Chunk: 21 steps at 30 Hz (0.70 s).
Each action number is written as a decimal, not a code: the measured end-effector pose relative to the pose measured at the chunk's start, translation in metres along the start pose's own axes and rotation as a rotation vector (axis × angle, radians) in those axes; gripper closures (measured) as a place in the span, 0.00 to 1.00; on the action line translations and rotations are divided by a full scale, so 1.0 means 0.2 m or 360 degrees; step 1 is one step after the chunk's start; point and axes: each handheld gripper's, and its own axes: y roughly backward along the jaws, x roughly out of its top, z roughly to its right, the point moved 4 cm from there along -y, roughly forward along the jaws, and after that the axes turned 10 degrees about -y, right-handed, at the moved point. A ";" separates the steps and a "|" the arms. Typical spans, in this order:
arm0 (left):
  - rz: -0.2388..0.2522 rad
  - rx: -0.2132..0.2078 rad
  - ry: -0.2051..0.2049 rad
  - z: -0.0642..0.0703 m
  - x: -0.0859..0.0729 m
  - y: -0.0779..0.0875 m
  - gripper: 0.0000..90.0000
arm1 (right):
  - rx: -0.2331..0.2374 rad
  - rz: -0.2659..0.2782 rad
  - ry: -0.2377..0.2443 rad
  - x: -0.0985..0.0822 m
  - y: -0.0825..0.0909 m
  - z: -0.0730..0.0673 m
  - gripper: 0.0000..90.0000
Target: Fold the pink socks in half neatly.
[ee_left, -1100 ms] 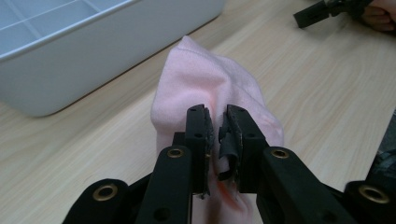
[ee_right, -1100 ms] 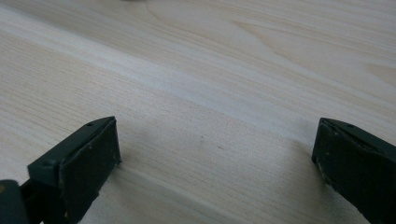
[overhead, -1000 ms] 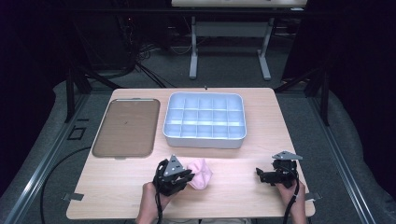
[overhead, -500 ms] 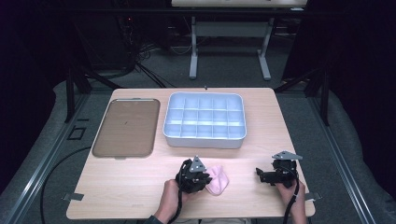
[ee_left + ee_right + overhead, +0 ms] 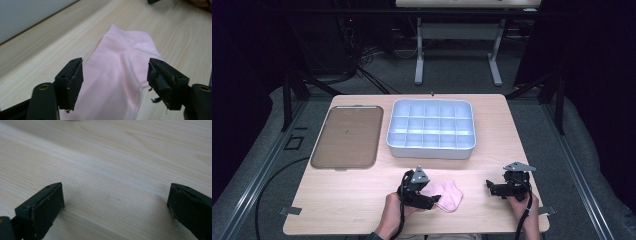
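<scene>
A pink sock (image 5: 448, 196) lies flat on the wooden table (image 5: 362, 200) near its front edge, to the right of my left gripper (image 5: 435, 201). In the left gripper view the sock (image 5: 120, 72) runs between the two black jaws of the left gripper (image 5: 115, 80). Those jaws have just been opening and now stand apart, with neither pad pressing the cloth. My right gripper (image 5: 490, 188) rests low over bare wood at the front right, pointing left toward the sock. In the right gripper view the right gripper (image 5: 115, 207) is open with nothing between its jaws.
A white box (image 5: 430, 150) divided into several compartments stands at the back middle of the table. A flat brown tray (image 5: 346, 136) lies to its left. Bare wood runs between the sock and the right gripper. Beyond the table are dark floor, cables and a stand.
The left gripper carried the bunched sock to the right and down. Its jaws have opened and the sock now lies spread flat. The right gripper has not moved.
</scene>
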 end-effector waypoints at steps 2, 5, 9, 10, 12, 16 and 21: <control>0.0028 0.0034 0.0031 -0.03 -0.01 0.06 0.31 | 0.0001 0.0000 0.0000 0.00 0.00 0.00 0.00; 0.0048 0.0086 0.0095 -0.07 -0.05 0.13 0.32 | 0.0000 -0.0001 0.0001 0.00 0.00 0.00 0.00; 0.0021 0.0162 0.0166 -0.11 -0.11 0.21 0.32 | 0.0002 -0.0003 0.0001 0.00 0.00 0.00 0.00; 0.0009 0.0184 0.0175 -0.12 -0.13 0.22 0.31 | -0.0001 0.0000 0.0000 0.00 0.00 0.00 0.00; -0.0017 0.0195 0.0203 -0.13 -0.16 0.23 0.29 | 0.0000 0.0000 0.0000 0.00 0.00 0.00 0.00; -0.0046 0.0211 0.0238 -0.14 -0.22 0.22 0.20 | 0.0001 -0.0004 0.0002 0.00 0.00 0.00 0.00; -0.0094 0.0200 0.0275 -0.14 -0.27 0.21 0.09 | 0.0000 -0.0001 0.0000 0.00 0.00 0.00 0.00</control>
